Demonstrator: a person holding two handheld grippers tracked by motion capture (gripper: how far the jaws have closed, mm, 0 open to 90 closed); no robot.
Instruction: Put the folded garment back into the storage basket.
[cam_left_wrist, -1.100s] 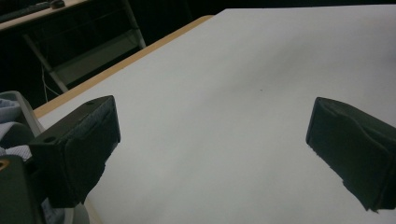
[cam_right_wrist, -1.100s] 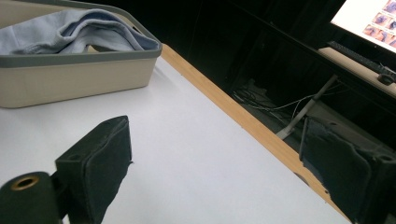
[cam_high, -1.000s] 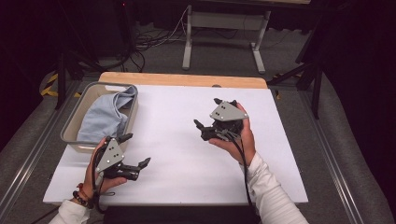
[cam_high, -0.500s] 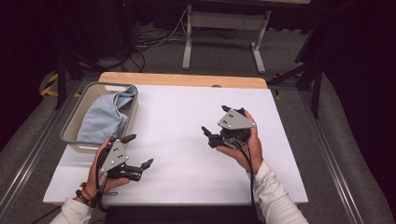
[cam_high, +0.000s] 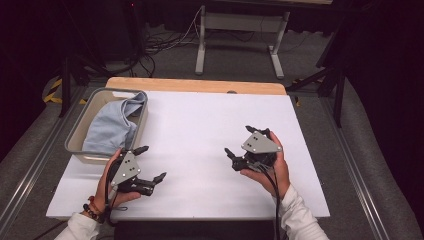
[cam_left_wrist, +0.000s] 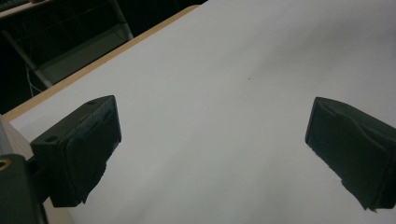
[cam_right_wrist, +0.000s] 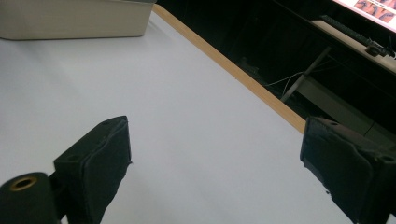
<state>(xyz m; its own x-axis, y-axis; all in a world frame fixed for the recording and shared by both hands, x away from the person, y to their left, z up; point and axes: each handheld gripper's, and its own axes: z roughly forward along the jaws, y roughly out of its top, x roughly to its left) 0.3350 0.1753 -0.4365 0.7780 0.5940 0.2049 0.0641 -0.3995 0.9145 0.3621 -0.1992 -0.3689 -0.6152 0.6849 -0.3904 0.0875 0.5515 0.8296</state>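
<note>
A pale blue cloth (cam_high: 112, 125) lies bunched in a beige tub (cam_high: 79, 131) at the table's left side. My left gripper (cam_high: 151, 163) is held low near the front left, just in front of the tub, its jaws wide apart with nothing between them. Over the front right of the white tabletop (cam_high: 200, 130), my right gripper (cam_high: 240, 141) is open as well and points left. Bare white table lies between the jaws of the left gripper (cam_left_wrist: 212, 140) and of the right gripper (cam_right_wrist: 215, 163) in their own views. The tub's wall (cam_right_wrist: 74, 18) is far off in the right gripper view.
A wooden strip (cam_high: 195, 85) runs along the table's far edge. Behind it stand a metal frame (cam_high: 240, 35) and cables on the dark floor. Metal rails flank the table on both sides.
My right gripper has come down and toward the front of the table. My left gripper has shifted slightly forward and right. Both stayed open.
</note>
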